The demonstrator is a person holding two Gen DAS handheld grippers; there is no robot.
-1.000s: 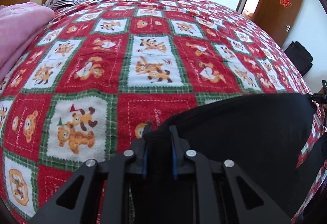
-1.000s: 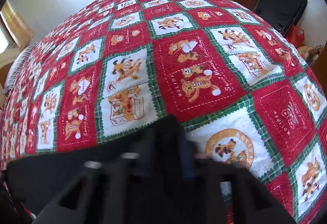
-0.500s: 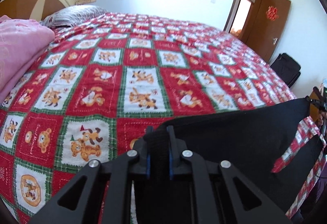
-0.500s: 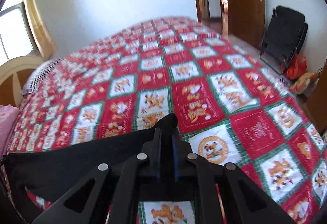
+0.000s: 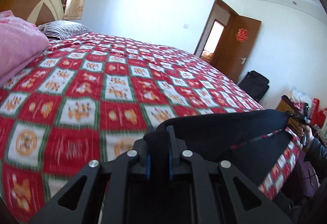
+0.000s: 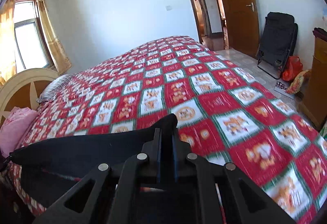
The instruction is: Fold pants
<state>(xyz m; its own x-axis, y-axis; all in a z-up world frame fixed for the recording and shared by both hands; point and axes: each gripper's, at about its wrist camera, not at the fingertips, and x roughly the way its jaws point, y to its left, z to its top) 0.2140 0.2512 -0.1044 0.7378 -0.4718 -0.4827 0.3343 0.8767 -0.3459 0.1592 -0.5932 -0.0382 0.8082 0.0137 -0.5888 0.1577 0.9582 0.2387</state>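
Note:
The black pants (image 5: 224, 132) hang stretched between my two grippers above the near edge of the bed. My left gripper (image 5: 159, 132) is shut on one corner of the pants' top edge. My right gripper (image 6: 166, 132) is shut on the other corner of the pants (image 6: 81, 152). The top edge runs taut from one gripper to the other, and the rest of the cloth hangs below, out of sight. The right gripper shows small at the far right of the left wrist view (image 5: 302, 116).
The bed has a red, white and green bear-patterned cover (image 5: 122, 89), also in the right wrist view (image 6: 224, 101). A pink folded blanket (image 5: 16, 48) and a striped pillow (image 5: 63, 28) lie by the headboard. A black folding chair (image 6: 278, 36) and a wooden cabinet (image 6: 316, 81) stand on the floor to the right.
Both grippers have risen and tilted up with the pants, so the walls and door now show. The pants have lifted off the bed cover and hang taut.

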